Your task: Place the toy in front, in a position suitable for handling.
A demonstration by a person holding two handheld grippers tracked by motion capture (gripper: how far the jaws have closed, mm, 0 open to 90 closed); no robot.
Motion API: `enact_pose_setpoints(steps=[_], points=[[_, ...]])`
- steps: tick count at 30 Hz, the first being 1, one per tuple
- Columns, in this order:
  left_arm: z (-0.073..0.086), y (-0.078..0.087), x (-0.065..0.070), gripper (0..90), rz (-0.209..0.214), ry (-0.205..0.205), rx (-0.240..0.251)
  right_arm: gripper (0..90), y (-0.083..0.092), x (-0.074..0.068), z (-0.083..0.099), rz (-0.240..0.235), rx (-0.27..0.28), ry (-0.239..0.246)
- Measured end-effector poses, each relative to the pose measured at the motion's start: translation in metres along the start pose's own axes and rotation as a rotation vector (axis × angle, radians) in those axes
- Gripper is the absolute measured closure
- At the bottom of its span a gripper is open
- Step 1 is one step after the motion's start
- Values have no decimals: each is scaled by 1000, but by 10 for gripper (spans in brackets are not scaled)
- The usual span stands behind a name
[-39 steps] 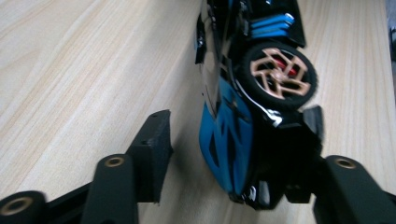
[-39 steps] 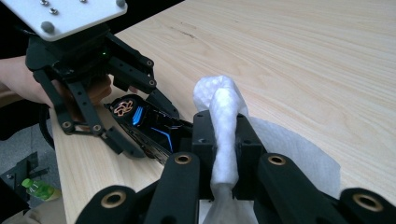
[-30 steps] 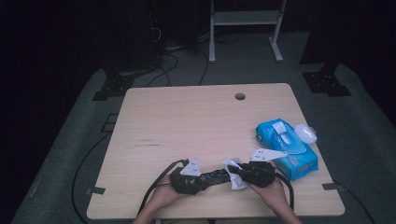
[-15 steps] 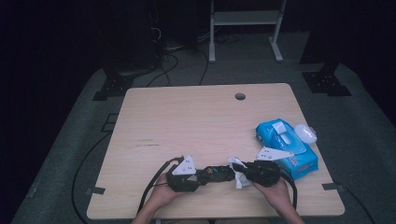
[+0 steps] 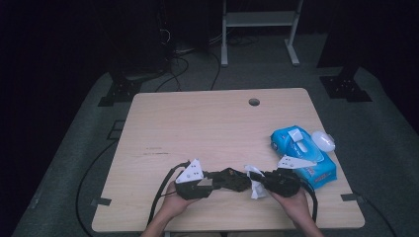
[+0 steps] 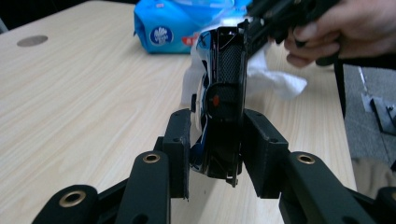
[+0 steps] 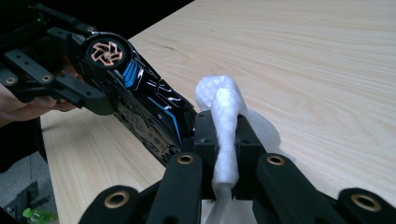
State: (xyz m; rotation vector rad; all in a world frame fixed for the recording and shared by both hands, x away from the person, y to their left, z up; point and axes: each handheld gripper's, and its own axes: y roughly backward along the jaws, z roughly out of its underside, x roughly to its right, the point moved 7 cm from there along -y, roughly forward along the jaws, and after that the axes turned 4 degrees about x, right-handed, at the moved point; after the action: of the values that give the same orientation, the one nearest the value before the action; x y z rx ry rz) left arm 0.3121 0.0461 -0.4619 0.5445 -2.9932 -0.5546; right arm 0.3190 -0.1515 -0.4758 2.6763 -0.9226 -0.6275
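I see my left hand-held gripper [image 5: 225, 178] near the front edge of the tabletop [image 5: 207, 128], well to the left of the blue wipes pack [image 5: 301, 153]. Its jaws are squeezed onto a black toy car [image 6: 223, 100] with blue stripes. In the left gripper view the car stands on its side between the two pads, and both pads press on it. One wheel with a copper-colored hub shows in the right gripper view, close to my left hand [image 5: 173, 205].

My right hand-held gripper [image 5: 259, 180] sits just left of the wipes pack. Its jaws are almost fully closed, and they pinch a white wet wipe [image 7: 224, 121]. The wipe is bunched into a long roll that pokes out past the pads. In the right gripper view the wipe looks like it touches the side of the car, but I can't be sure from that angle. From the high view the wipe hangs down between the two grippers, close to the car's end.

My right hand [image 5: 294, 202] holds its gripper just in front of the wipes pack. The pack lies flat by the right edge of the tabletop with its flap open. A small white lid-like thing [image 5: 323, 140] rests just to the right of the pack. A round hole [image 5: 254, 102] sits in the tabletop far behind the pack.
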Motion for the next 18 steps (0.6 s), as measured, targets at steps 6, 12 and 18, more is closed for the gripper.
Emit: enact_pose_setpoints(steps=[6,12,18], points=[[-7,0,0,631,5,17,55,832,0,0,4,-5,-16,-10],[-11,-3,2,634,33,28,74,832,-1,1,5,0,-29,-8],[-20,-11,5,632,42,36,101,832,0,5,9,4,-34,-35]])
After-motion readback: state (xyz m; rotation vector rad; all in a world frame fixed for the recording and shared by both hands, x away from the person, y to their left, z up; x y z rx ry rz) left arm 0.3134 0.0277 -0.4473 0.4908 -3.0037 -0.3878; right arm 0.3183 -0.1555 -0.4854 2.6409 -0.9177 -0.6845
